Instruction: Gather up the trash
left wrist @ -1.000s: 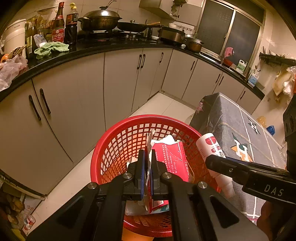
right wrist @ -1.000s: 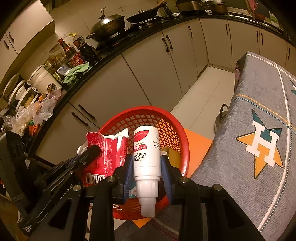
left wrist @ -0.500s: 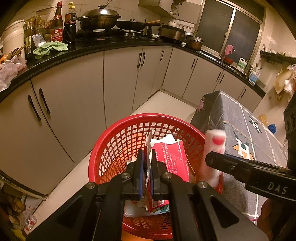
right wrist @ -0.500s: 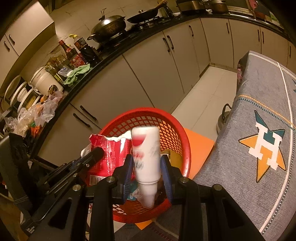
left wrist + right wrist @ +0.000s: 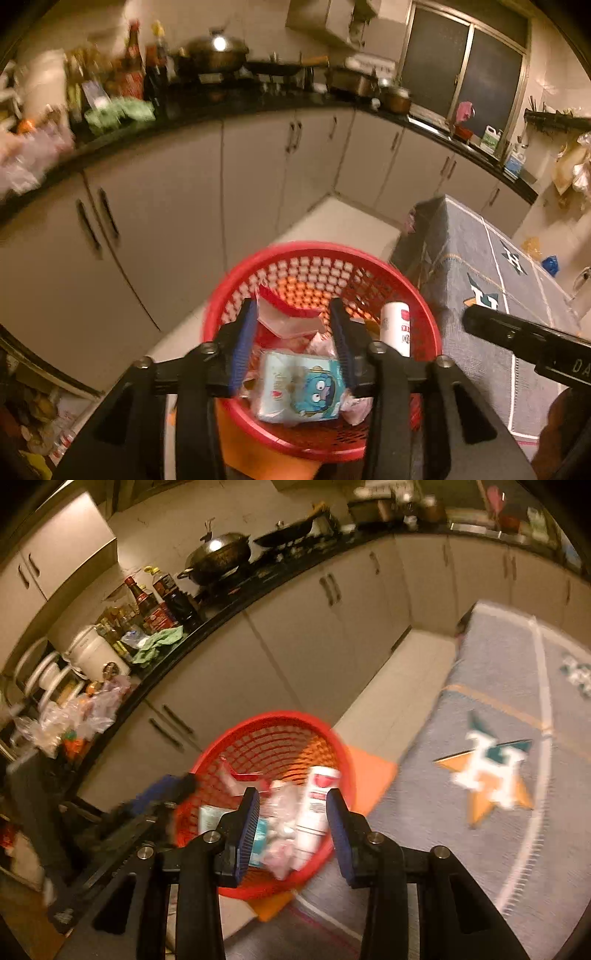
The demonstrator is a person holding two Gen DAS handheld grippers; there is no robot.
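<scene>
A red mesh basket [image 5: 430,325] [image 5: 343,753] stands on the floor beside the table. Inside lie a white bottle with a red label [image 5: 396,326] [image 5: 314,805], a torn red wrapper [image 5: 284,319] [image 5: 242,775], a pale blue packet with a cartoon face [image 5: 301,387] and crumpled pink-white scraps [image 5: 280,830]. My left gripper [image 5: 293,343] is open and empty above the basket. My right gripper [image 5: 291,829] is open and empty above the basket's near rim. The right gripper's finger shows at the right in the left wrist view [image 5: 524,338].
A table with a grey cloth bearing star emblems [image 5: 517,295] [image 5: 517,738] stands right of the basket. White cabinets under a black counter [image 5: 184,206] [image 5: 295,635] run behind it, with bottles, a wok and pots on top. An orange mat [image 5: 369,775] lies under the basket.
Both grippers opened. The red wrapper left the left gripper and the white bottle left the right gripper; both now lie in the basket. Both views are blurred by motion.
</scene>
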